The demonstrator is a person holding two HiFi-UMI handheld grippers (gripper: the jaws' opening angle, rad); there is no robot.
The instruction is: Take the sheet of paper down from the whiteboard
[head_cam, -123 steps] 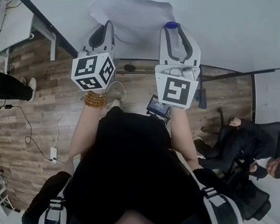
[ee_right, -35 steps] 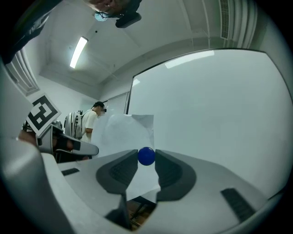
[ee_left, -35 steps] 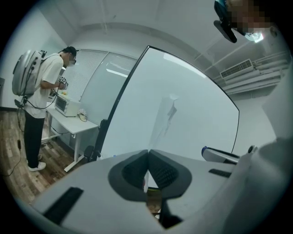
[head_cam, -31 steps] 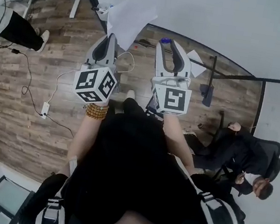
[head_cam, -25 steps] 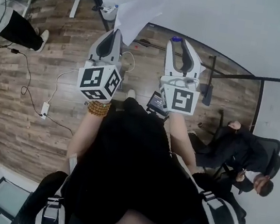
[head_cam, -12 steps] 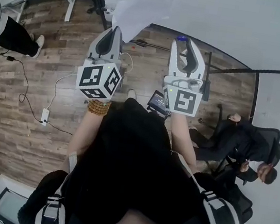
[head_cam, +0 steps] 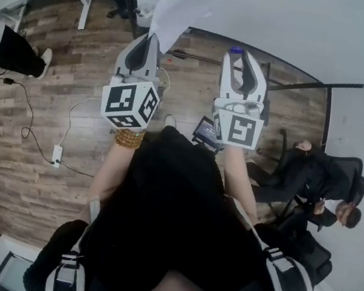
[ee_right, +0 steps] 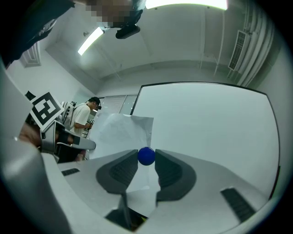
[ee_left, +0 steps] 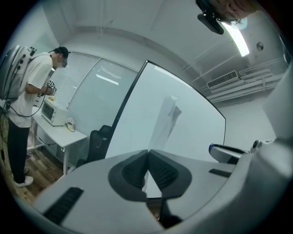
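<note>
A whiteboard (ee_right: 210, 123) with a dark frame fills the background above a wood floor (head_cam: 61, 89). The left gripper (ee_left: 147, 157) is closed on the lower edge of the sheet of paper (head_cam: 182, 9), which rises in front of the board's left edge. The right gripper (ee_right: 146, 160) is clamped on a blue ball (ee_right: 146, 156), just beside the sheet. Open floor lies to the left; seated people (head_cam: 318, 189) occupy the right. The jaws hide the sheet's lower part. Contact between sheet and board cannot be determined.
</note>
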